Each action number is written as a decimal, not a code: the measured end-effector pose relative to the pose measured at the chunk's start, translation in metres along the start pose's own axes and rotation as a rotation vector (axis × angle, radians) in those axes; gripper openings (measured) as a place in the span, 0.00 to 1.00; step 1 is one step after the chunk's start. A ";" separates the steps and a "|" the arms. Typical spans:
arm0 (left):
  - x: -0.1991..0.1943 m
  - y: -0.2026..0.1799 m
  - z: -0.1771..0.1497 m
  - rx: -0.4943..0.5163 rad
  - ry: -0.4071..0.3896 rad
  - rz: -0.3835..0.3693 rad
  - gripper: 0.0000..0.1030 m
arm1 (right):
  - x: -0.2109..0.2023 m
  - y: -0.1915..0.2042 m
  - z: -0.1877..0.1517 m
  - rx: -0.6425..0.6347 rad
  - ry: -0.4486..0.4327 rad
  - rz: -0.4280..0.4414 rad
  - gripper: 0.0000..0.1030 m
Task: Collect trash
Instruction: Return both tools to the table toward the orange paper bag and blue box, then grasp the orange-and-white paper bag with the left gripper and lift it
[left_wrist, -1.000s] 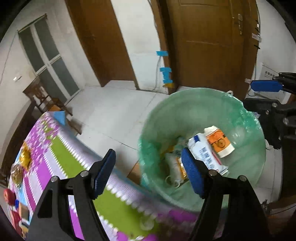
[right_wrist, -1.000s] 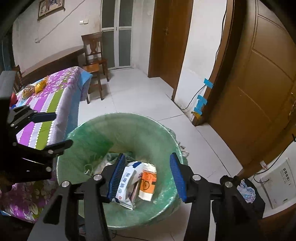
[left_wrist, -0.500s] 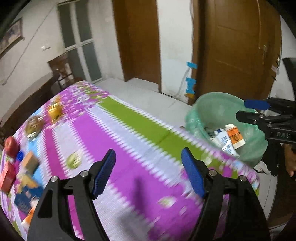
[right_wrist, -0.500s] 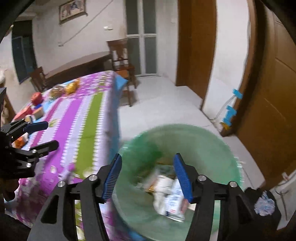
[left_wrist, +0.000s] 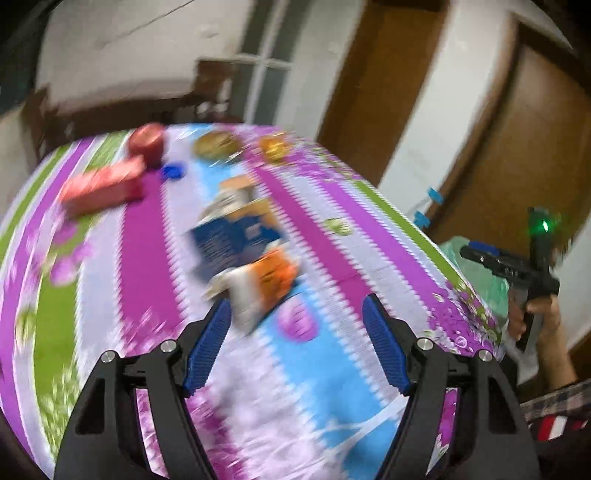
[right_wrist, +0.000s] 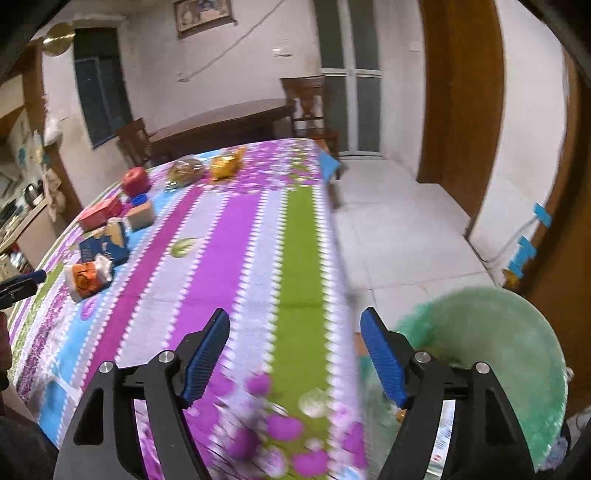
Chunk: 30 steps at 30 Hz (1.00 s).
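Note:
My left gripper is open and empty above the striped tablecloth. Just ahead of it lies a white-and-orange carton, and behind that a blue box. A red box lies further left. My right gripper is open and empty over the table's near edge. The green-lined trash bin stands on the floor at its right. The orange carton and blue box show far left in the right wrist view. The right gripper also shows in the left wrist view.
A red round thing, a blue cap, a small tan box and two wrapped snacks lie at the table's far end. Wooden chairs and a dark table stand behind. Brown doors are to the right.
Both grippers have swung left from over the bin to the table. The left one now faces the cartons; the bin has slid to the right edge of both views.

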<state>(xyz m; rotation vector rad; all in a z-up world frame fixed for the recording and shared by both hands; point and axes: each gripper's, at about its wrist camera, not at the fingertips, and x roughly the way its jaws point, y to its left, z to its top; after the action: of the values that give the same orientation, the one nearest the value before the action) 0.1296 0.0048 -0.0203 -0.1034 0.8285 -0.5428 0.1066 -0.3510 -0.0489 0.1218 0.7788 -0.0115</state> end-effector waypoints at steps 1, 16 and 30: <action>0.002 0.007 -0.001 -0.028 0.013 0.002 0.68 | 0.004 0.009 0.004 -0.015 0.001 0.013 0.72; 0.058 0.021 0.002 -0.099 0.108 -0.079 0.61 | 0.012 0.077 0.016 -0.166 0.013 0.073 0.72; 0.033 0.021 -0.015 -0.098 0.029 -0.101 0.04 | 0.037 0.121 0.048 -0.318 0.024 0.242 0.72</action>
<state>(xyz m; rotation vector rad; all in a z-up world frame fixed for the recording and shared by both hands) 0.1458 0.0085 -0.0587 -0.2287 0.8818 -0.5998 0.1729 -0.2351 -0.0283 -0.0869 0.7768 0.3423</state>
